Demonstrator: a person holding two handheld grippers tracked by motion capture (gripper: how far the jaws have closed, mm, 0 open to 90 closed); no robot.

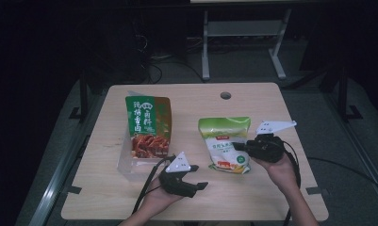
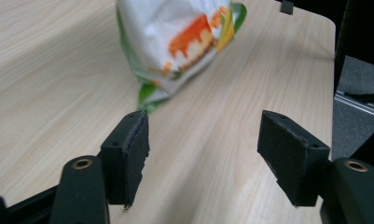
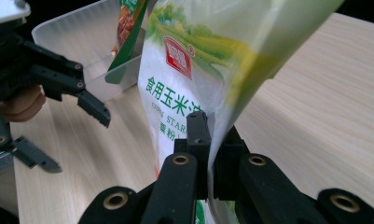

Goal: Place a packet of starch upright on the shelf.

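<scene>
Now | right gripper (image 1: pixel 241 147) fingers clamped on starch bag's (image 1: pixel 226 141) right edge — bag lifting off desk (image 1: pixel 271 101) | left gripper (image 1: pixel 196 181) fingers apart, empty — bag's lower corner just ahead of them (image 2: pixel 147 91)

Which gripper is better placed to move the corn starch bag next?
Right. The right gripper is already shut on the edge of the corn starch bag, which looks partly lifted. The left gripper is open with nothing between its fingers, short of the bag's bottom corner.
</scene>
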